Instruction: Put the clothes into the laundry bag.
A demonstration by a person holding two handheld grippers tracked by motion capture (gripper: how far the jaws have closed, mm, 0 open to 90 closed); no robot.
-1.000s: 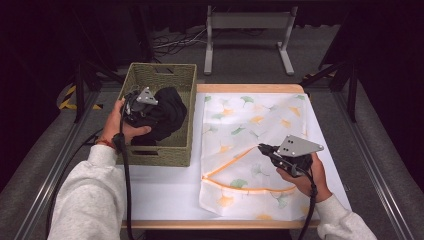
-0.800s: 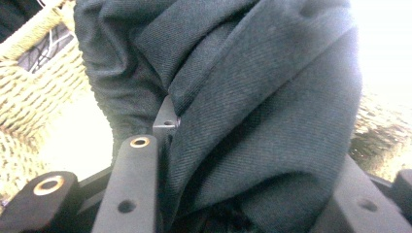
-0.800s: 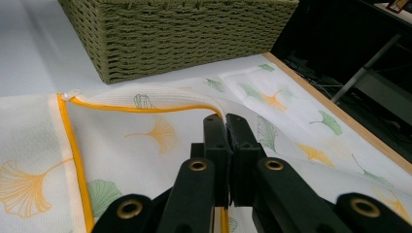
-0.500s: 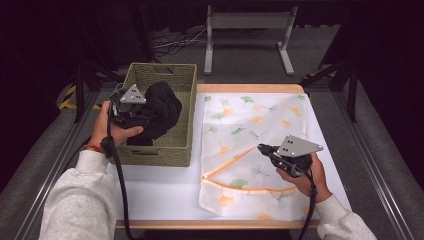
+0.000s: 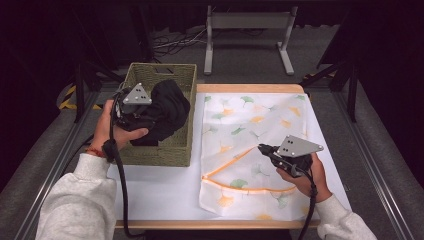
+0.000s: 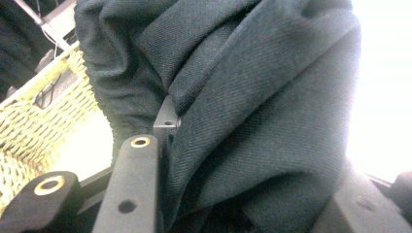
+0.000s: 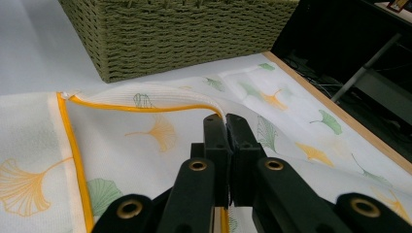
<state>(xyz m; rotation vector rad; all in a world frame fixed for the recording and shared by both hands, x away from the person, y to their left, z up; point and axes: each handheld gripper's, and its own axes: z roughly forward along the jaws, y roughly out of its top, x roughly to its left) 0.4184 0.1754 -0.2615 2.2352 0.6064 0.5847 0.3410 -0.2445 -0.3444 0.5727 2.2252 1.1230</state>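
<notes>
High view overhead, facing forward-down; 2 gripper views close-up; all share woven basket [image 5: 165, 150].

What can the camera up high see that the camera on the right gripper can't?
High view alone: the black garment lifted from the basket by the left gripper, the person's hands, and the whole table. Right gripper view alone: close up, its shut jaws pinch the bag's orange-trimmed edge and lift it. Both: the woven basket, the leaf-print mesh bag, the right gripper.
</notes>
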